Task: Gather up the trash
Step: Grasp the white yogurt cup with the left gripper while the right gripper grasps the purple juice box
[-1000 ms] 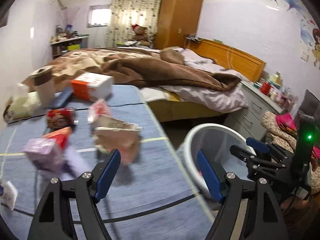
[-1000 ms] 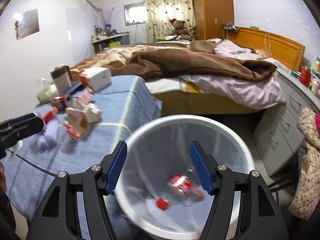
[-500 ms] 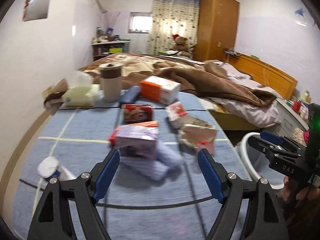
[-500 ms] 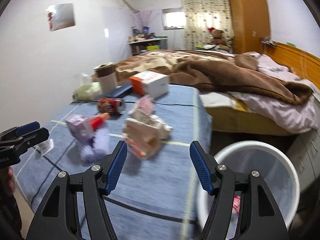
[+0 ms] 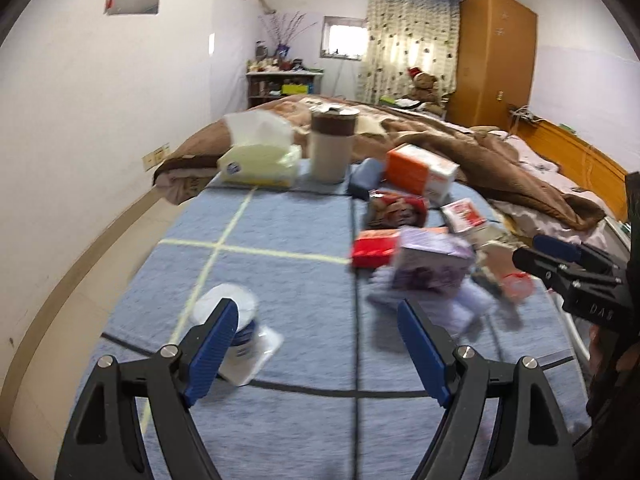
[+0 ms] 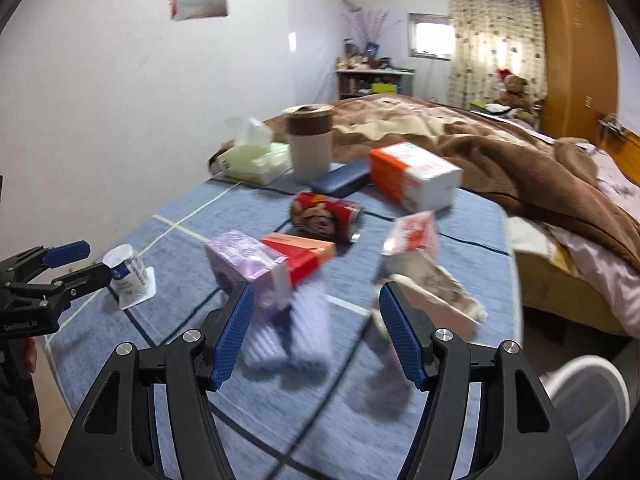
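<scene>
Trash lies scattered on the blue checked table (image 5: 280, 280). A purple box (image 6: 248, 264), a red box (image 6: 304, 256) and a pale purple pack (image 6: 296, 332) sit just beyond my right gripper (image 6: 316, 308), which is open with nothing between its fingers. To their right lies a crumpled carton (image 6: 424, 276), and behind them a red can (image 6: 324, 212). My left gripper (image 5: 316, 328) is open and empty above the table. A small white tub (image 5: 240, 320) lies beside its left finger. The purple box (image 5: 432, 264) is ahead to the right.
A white bin (image 6: 588, 396) stands on the floor off the table's right edge. At the table's far end are a tissue pack (image 5: 260, 160), a brown-topped cup (image 5: 332, 144), a dark case (image 6: 340, 182) and an orange-white box (image 5: 420, 168). Behind is a bed (image 6: 480, 140).
Both grippers have swung left, from over the bin to over the table. The bin slid to the right edge of the right wrist view. Both stayed open and empty.
</scene>
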Available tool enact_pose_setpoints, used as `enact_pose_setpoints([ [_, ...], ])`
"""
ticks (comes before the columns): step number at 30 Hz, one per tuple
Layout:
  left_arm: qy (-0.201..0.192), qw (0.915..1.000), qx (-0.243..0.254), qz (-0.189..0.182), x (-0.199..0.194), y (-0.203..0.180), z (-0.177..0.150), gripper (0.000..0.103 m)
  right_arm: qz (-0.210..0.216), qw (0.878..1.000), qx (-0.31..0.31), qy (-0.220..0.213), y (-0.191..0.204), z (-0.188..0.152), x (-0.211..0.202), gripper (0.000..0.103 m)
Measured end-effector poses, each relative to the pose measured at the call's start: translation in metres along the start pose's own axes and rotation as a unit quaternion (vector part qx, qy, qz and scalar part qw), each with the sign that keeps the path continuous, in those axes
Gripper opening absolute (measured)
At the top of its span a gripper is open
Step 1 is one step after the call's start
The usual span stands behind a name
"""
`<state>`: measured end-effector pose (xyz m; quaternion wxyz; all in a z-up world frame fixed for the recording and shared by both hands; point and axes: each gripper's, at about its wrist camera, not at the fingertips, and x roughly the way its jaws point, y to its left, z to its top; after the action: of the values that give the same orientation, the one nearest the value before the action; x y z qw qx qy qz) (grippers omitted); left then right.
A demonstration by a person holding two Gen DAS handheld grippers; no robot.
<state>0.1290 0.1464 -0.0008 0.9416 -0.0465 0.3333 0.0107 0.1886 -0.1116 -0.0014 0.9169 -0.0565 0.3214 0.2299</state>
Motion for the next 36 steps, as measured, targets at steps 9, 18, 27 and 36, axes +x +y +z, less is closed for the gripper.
enact_pose_setpoints([
  [9,0.025,0.9989,-0.031,0.024,0.021,0.045,-0.009,0.084,0.049,0.998,-0.016,0.021,0.019,0.013,0.032,0.067],
  [18,0.051,0.9975,-0.047,0.014,0.051,0.064,-0.018,0.084,0.058,0.996,-0.052,0.035,0.036,0.018,0.053,0.071],
  [27,0.057,0.9971,-0.05,0.001,0.063,0.067,-0.016,0.083,0.052,0.994,-0.078,0.057,0.044,0.016,0.067,0.071],
  [36,0.064,0.9953,-0.071,-0.014,0.072,0.069,-0.015,0.064,0.052,0.995,-0.061,0.06,0.041,0.013,0.065,0.071],
])
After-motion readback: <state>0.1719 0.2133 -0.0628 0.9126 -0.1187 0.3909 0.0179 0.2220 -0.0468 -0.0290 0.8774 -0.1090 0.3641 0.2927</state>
